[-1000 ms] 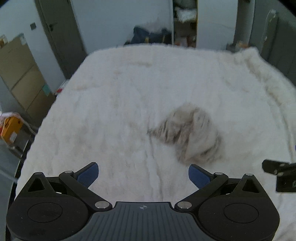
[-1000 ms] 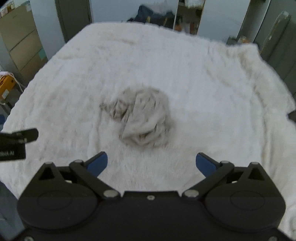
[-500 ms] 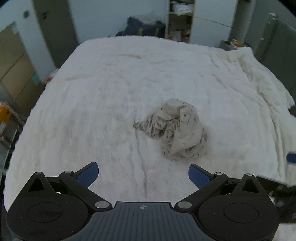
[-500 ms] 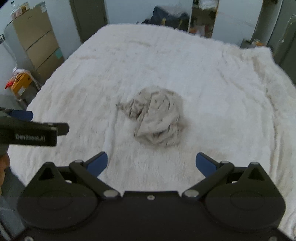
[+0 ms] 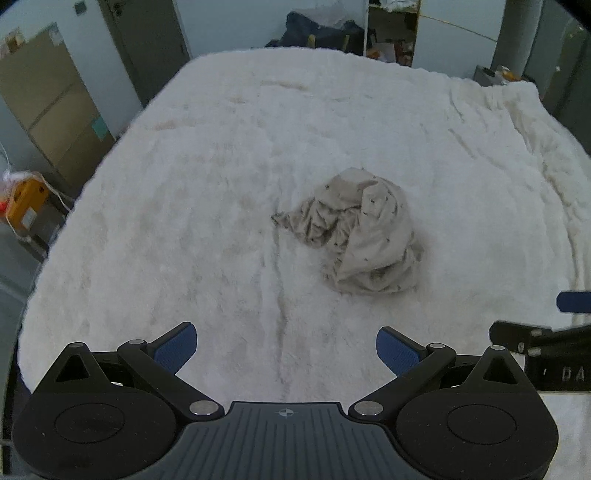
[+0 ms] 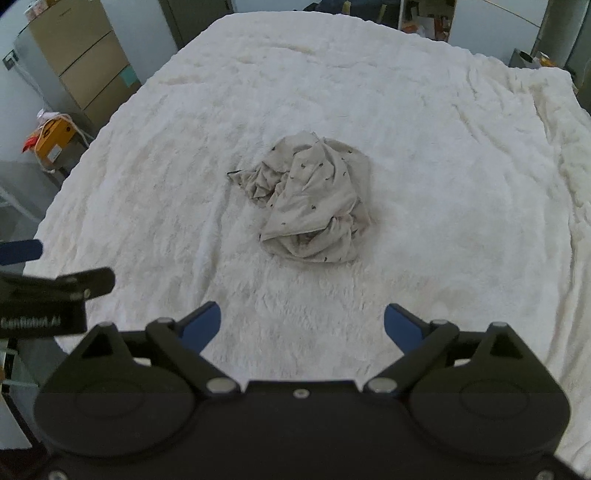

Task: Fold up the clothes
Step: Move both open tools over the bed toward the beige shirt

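A crumpled beige garment with small dark specks (image 5: 358, 230) lies in a heap near the middle of a white fluffy blanket (image 5: 221, 184). It also shows in the right wrist view (image 6: 314, 201). My left gripper (image 5: 286, 349) is open and empty, hovering over the near edge of the bed, with the garment ahead and to its right. My right gripper (image 6: 302, 328) is open and empty, with the garment straight ahead. Each gripper shows at the edge of the other's view: the right gripper (image 5: 554, 332) and the left gripper (image 6: 44, 280).
The blanket covers a large bed (image 6: 443, 110). Beige cabinets (image 6: 81, 55) and a yellow box (image 6: 51, 142) stand left of the bed. Dark bags (image 5: 317, 29) and shelves sit beyond the far edge. Grey panels (image 5: 561, 62) rise at the right.
Both grippers have risen and steadied, so the garment sits farther ahead and sharper. Each gripper has come further into the other's view. The garment has not moved.
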{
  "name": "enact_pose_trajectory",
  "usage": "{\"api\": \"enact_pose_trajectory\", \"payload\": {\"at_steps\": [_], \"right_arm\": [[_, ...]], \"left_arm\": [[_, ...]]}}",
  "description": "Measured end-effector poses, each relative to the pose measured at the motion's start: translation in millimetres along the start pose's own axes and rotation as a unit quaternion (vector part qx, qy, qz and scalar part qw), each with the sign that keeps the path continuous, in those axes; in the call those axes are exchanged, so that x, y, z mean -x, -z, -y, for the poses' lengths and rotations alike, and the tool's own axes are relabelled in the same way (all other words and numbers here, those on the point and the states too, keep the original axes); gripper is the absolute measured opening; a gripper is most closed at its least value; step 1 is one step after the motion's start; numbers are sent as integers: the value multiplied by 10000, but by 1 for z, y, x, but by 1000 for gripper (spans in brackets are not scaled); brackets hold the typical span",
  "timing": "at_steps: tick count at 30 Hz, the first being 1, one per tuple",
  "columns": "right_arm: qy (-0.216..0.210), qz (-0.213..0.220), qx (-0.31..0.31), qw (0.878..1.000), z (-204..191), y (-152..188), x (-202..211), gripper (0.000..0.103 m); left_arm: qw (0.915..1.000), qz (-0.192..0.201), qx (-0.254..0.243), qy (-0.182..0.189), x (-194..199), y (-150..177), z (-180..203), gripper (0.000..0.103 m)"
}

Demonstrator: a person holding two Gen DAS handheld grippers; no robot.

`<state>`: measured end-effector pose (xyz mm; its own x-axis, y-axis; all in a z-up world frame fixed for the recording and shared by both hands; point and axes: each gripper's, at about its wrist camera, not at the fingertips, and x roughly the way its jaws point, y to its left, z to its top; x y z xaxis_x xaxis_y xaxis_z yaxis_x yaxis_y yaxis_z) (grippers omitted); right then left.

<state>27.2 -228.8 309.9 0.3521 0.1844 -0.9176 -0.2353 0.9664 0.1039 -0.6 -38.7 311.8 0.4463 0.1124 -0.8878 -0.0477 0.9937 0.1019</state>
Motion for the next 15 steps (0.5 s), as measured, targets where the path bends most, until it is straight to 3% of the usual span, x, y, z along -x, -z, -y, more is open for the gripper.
{"api": "enact_pose_trajectory", "payload": {"at_steps": [7, 15], "right_arm": [[320, 89, -253, 9991, -15, -6, 7, 99], [500, 85, -337, 9981, -28, -2, 4, 99]], "left_arm": [[9997, 84, -180, 109, -9, -18, -14, 103], [9987, -34, -62, 508, -24, -18, -30, 103]]}}
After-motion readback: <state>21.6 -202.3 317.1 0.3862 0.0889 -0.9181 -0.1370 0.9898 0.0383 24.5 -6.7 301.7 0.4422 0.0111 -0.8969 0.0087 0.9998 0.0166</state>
